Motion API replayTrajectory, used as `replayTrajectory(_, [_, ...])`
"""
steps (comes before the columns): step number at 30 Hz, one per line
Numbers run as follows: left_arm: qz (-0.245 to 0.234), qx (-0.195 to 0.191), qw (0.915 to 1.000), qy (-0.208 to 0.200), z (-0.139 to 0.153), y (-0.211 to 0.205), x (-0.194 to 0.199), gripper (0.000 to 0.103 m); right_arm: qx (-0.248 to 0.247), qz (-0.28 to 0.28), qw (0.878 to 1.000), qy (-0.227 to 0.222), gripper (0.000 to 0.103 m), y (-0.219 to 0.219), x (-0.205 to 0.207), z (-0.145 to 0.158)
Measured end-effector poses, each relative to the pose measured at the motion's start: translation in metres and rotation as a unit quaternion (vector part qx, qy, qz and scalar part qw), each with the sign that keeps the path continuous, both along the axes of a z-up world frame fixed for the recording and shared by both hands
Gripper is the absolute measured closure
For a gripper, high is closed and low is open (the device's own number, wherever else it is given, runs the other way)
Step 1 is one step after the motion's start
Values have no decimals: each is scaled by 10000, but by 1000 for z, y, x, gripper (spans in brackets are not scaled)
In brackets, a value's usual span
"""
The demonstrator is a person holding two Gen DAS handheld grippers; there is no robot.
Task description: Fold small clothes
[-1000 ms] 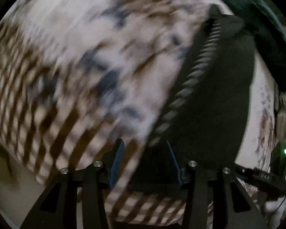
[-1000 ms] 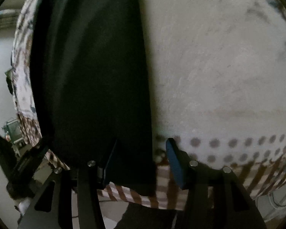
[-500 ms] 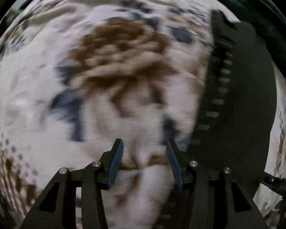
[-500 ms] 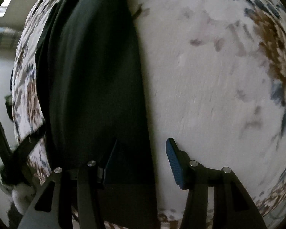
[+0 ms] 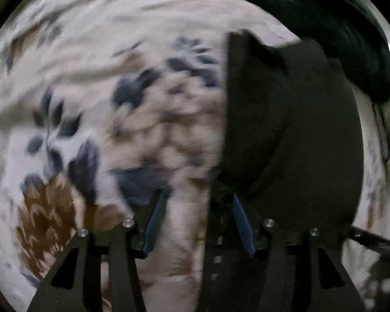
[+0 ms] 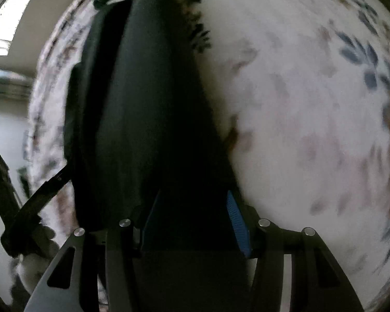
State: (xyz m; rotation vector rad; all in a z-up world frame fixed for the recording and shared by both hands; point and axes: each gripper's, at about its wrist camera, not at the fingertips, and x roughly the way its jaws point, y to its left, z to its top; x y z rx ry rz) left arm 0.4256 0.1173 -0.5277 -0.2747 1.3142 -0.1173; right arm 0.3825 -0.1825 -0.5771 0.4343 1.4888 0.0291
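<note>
Moved since earlier frames: both views advanced from checked blanket (image 5: 96, 83) border onto florals. Black garment (image 6: 148, 119): on blanket, mid-bed. Left gripper (image 5: 196, 221), right gripper (image 6: 192, 221): spread. Risk: loose fold slipping, bunching.

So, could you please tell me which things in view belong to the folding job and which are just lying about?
Belongs to the job:
- black garment
- left tool, open
- right tool, open, garment between its fingers

Just lying about:
- floral blanket underneath
- dark green fabric at the far edge
</note>
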Motion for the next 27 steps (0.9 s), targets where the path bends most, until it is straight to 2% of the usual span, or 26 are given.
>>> replayTrajectory(3, [109, -399, 9991, -67, 17, 14, 6, 54, 162, -62, 9997, 192, 49, -15, 10, 0])
replayTrajectory(7, [36, -888, 9953, -382, 27, 6, 58, 54, 592, -320, 9975, -216, 49, -38, 31, 25])
replayTrajectory(10, [-82, -839, 9953, -481, 20, -17, 105, 54, 780, -563, 9939, -546, 49, -49, 63, 39])
replayTrajectory(12, [-215, -649, 9960, -572, 12, -28, 137, 57, 811, -699, 9913, -769, 49, -61, 96, 44])
replayTrajectory(13, [-302, -554, 9959, -647, 12, -37, 148, 78, 818, -755, 9900, -863, 49, -66, 118, 44])
replayTrajectory(14, [-435, -360, 9956, -749, 11, -43, 158, 89, 820, -749, 9897, -902, 49, -66, 131, 44])
replayTrajectory(17, [-732, -266, 9910, -1084, 20, -55, 164, 94, 730, -749, 9901, -939, 51, -72, 168, 39])
replayTrajectory(19, [-718, -333, 9894, -1217, 24, -55, 160, 94, 658, -832, 9903, -897, 89, -87, 183, 32])
replayTrajectory(22, [-416, -691, 9906, -1103, 15, -41, 166, 94, 337, -893, 9900, -1039, 91, -104, 177, 36])
replayTrajectory(24, [-152, -885, 9917, -915, 6, -34, 170, 94, 211, -969, 9893, -1072, 92, -95, 176, 34])
replayTrajectory(27, [60, -952, 9926, -753, -4, -29, 178, 94, 121, -1103, 9892, -963, 92, -92, 180, 26])
